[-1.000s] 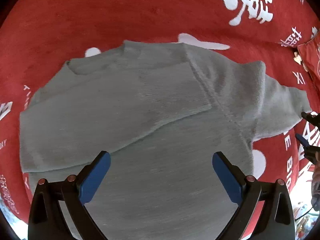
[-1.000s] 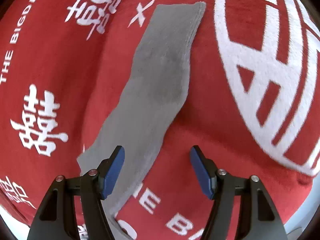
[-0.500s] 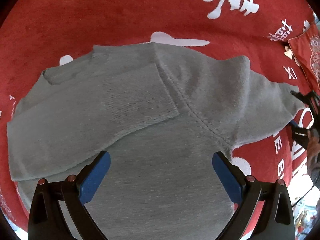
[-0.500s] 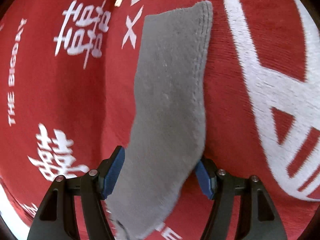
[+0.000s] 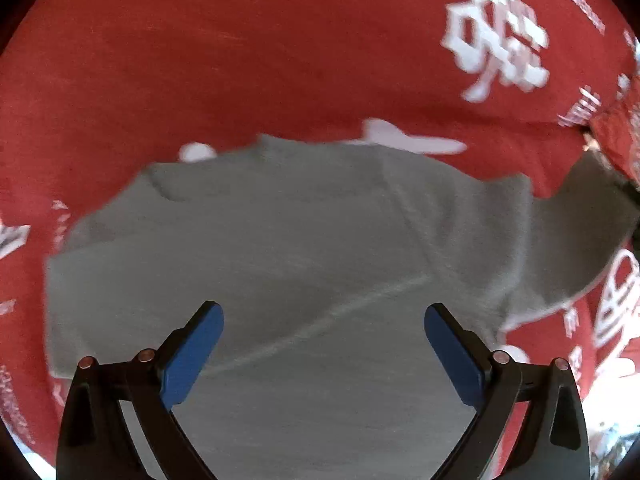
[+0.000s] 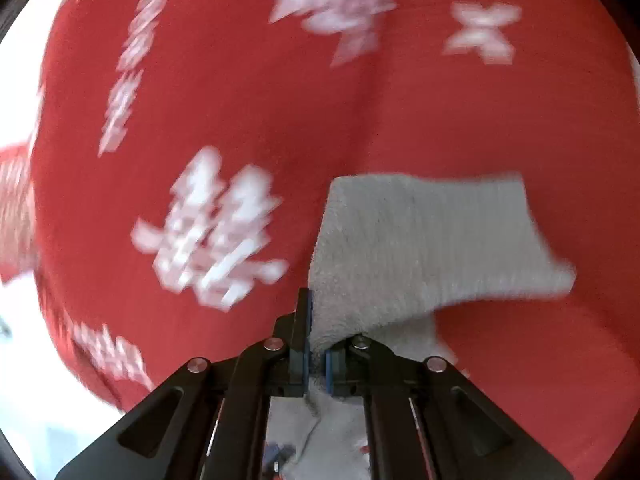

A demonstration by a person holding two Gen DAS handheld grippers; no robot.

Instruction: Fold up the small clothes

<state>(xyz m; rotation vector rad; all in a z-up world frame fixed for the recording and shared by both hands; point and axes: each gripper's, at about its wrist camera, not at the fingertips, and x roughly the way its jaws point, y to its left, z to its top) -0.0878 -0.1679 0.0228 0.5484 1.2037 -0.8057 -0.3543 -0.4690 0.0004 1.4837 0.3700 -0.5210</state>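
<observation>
**One sleeve caught, one already folded**

One grey sweater [image 5: 304, 256] lies flat on a red bedspread [image 5: 240, 60] printed with white characters, its body spread under the left wrist camera. Its left sleeve [image 5: 168, 280] is already folded across the chest, the cuff edge showing as a pale diagonal line. The other sleeve [image 6: 424, 240] is the one in play.

A second ago that sleeve lay stretched out on the spread, with the right claw [image 6: 316, 360] standing wide over it. Half a second ago the blue pads straddled the fabric near the cuff. The jaws have just been closing, and now they are clenched on the sleeve, a fold of grey knit pinched between them. In the left view the sleeve's end [image 5: 588, 216] now rises toward the right edge instead of lying flat, and the right view is smeared with motion.

The left claw [image 5: 324, 348] hangs released over the sweater's lower body, touching nothing that can be seen.

By the look of it, the second sleeve fold has begun: the grip is made, and the sleeve probably needs carrying across the chest onto the first. The body folds would remain after that.
</observation>
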